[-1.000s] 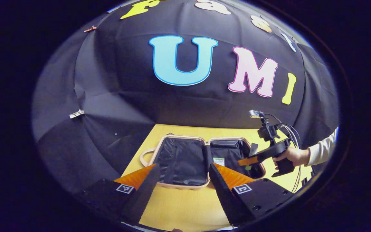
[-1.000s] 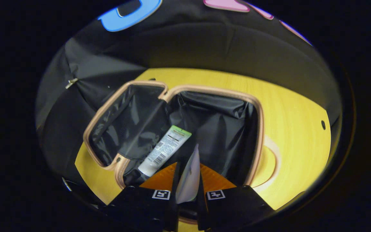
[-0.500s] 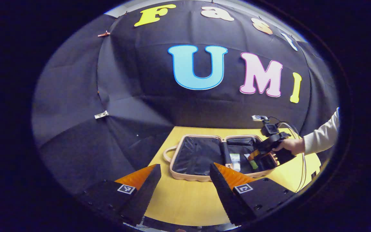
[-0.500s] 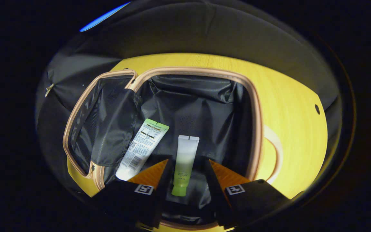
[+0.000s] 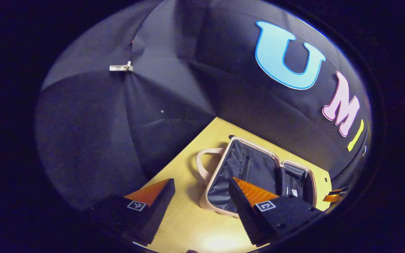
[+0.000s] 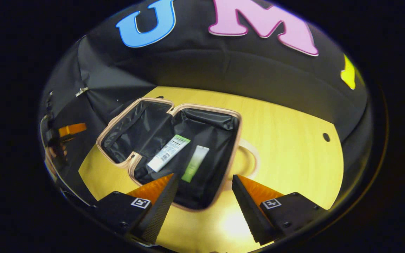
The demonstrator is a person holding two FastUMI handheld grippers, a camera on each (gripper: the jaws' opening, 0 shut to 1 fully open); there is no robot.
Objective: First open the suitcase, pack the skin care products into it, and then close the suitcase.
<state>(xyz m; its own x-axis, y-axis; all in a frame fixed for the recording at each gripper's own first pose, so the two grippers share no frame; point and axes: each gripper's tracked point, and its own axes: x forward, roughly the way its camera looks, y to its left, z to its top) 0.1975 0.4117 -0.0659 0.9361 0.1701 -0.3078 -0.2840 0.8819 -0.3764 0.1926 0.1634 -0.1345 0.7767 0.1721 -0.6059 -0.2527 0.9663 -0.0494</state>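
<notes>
The pink suitcase (image 6: 236, 140) lies open flat on the yellow table, its black lining showing. In its right half lie a white tube with a green end (image 6: 169, 153) and a green-and-white tube (image 6: 195, 163), side by side. My right gripper (image 6: 204, 203) hangs open above the case's near edge, holding nothing. In the left gripper view the suitcase (image 5: 258, 168) lies to the right with its handle (image 5: 202, 160) pointing left. My left gripper (image 5: 200, 207) is open and empty, near the case's left half. The left gripper (image 6: 70, 130) and its hand also appear far left in the right gripper view.
The yellow table (image 6: 287, 140) has bare wood to the right of the case, with a small hole (image 6: 326, 135) near its far edge. Black cloth walls close in the back and left. A second pink handle (image 6: 250, 160) pokes out beside the case's right half.
The right gripper has drawn back and up from the case, leaving the green-and-white tube lying inside. The left gripper has swung left, so the case now sits to its right.
</notes>
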